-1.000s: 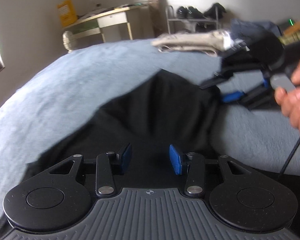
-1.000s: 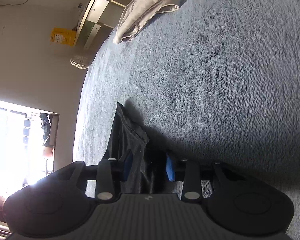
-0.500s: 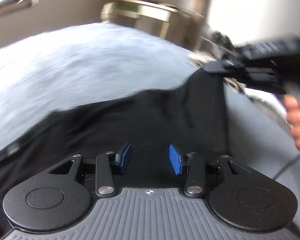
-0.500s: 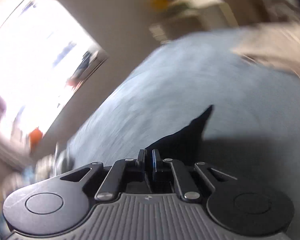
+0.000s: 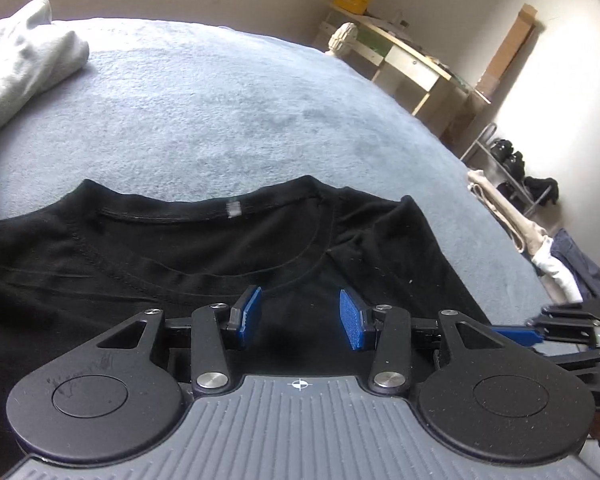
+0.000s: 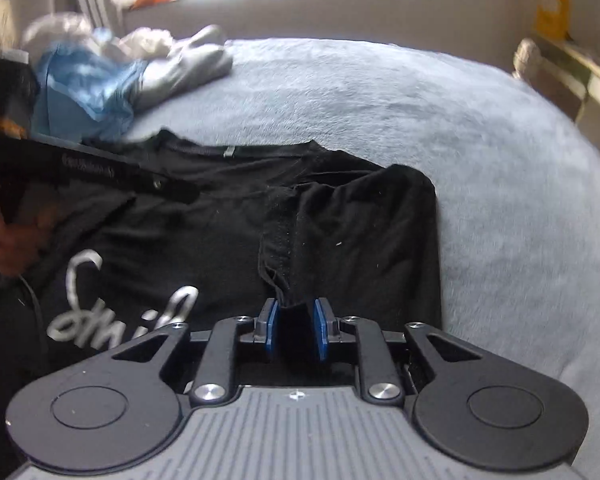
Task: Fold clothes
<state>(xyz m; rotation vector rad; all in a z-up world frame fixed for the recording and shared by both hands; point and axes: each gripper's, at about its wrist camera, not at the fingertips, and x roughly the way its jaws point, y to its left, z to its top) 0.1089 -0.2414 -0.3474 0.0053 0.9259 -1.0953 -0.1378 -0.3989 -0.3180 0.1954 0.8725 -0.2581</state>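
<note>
At the far left of the right wrist view, a heap of unfolded clothes [image 6: 112,72], pale blue and grey, sits on the bed [image 6: 380,112] beyond the work. Nearer, a hand [image 6: 4,236] grips the handle of the left gripper [image 5: 299,314], which hangs low over the chest of the black T-shirt [image 5: 180,248] just below the collar, its blue pads set wide apart with nothing between them.

The T-shirt lies front up on the blue-grey bed, collar away from the person, white script lettering [image 6: 120,304] showing on the chest. Its sleeve [image 6: 356,232] on the right-hand side is turned inward over the body, so that side runs as a fairly straight edge.

The right gripper [image 6: 294,330] has its pads drawn narrow, with a bunched tip of black cloth from that turned-in sleeve between them; it looks pinched, though the pads may be slackening, which the blur leaves unsettled.

Judged from this, the step in hand is the side fold on the right: the sleeve is being laid across the shirt. The next move calls for setting that cloth flat and letting it go without dragging the fold askew, then matching it on the other side.

Off to the right, at the bed's edge, light-coloured garments [image 5: 512,216] lie stacked.
</note>
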